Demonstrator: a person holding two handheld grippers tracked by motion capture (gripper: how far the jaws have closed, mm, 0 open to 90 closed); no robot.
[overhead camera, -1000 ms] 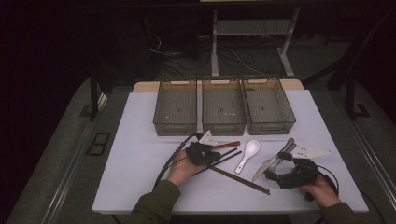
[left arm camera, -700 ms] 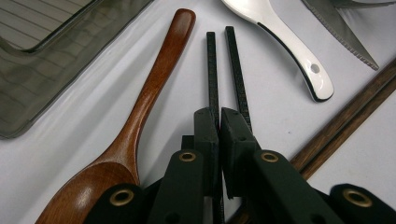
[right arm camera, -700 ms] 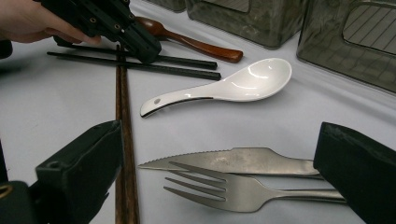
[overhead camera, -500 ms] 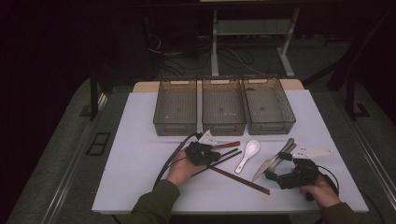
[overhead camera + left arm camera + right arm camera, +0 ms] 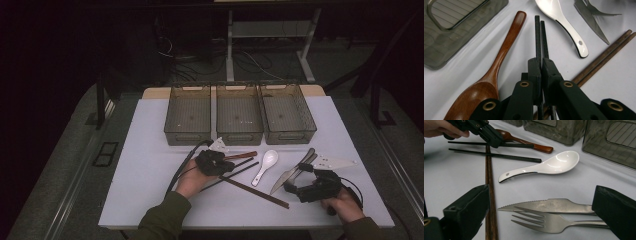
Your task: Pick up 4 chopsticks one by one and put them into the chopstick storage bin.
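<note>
My left gripper [image 5: 227, 161] [image 5: 541, 62] [image 5: 495, 141] lies low over the table, its jaws shut on a black chopstick [image 5: 537, 37] [image 5: 519, 145]. A second black chopstick [image 5: 240, 171] [image 5: 499, 155] rests on the table close beside it. Left of those jaws lies a wooden spoon [image 5: 499, 62] [image 5: 242, 155]. My right gripper [image 5: 292, 188] [image 5: 540, 205] stands open, its jaws wide on either side of a knife [image 5: 554, 206] [image 5: 287, 176] and a fork [image 5: 549, 222], touching neither. A white ceramic spoon [image 5: 265, 164] [image 5: 544, 166] lies between the two grippers.
Three clear grey bins [image 5: 187, 131] [image 5: 239, 134] [image 5: 287, 132] stand in a row behind the cutlery. A pair of brown chopsticks [image 5: 255, 190] [image 5: 489, 187] lies slantwise between my hands. The white table [image 5: 150, 170] ends just in front of my forearms.
</note>
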